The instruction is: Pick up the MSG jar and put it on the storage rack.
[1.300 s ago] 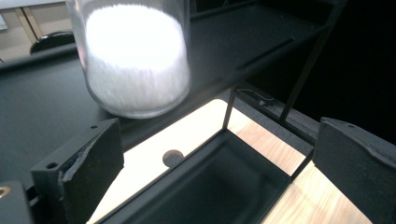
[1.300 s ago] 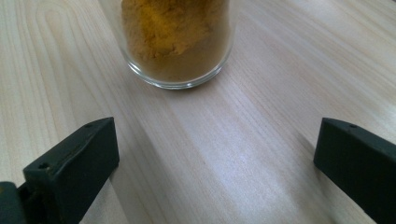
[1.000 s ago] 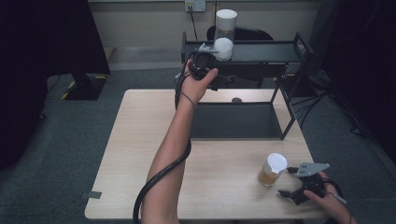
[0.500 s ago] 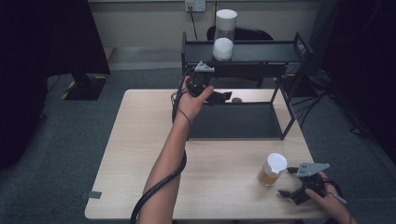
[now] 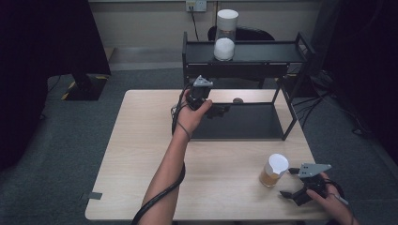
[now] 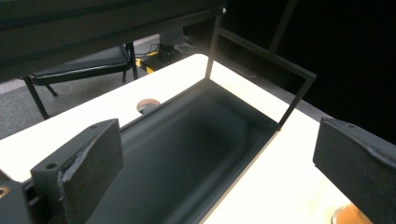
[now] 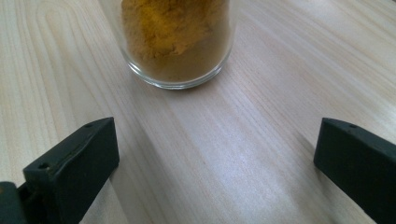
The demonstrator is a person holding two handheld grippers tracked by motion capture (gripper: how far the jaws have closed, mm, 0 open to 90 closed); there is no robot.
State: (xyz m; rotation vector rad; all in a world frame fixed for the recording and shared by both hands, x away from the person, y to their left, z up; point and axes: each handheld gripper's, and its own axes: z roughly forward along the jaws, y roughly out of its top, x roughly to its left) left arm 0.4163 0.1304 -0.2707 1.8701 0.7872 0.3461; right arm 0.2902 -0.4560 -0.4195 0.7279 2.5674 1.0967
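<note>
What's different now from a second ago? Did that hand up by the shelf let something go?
Yes. The left gripper let go of the white-filled jar on the rack's top shelf and drew back down, jaws open over the lower tray. The right gripper and the brown-powder jar stayed put.

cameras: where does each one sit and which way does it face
High view: above the person's side, facing forward and down on the table, rack, both forearms.
Left gripper view: on the left gripper, facing the rack's lower tray; open jaws.
Right gripper view: on the right gripper, facing the orange-powder jar; open jaws.
Shared: jar, high and right.
</note>
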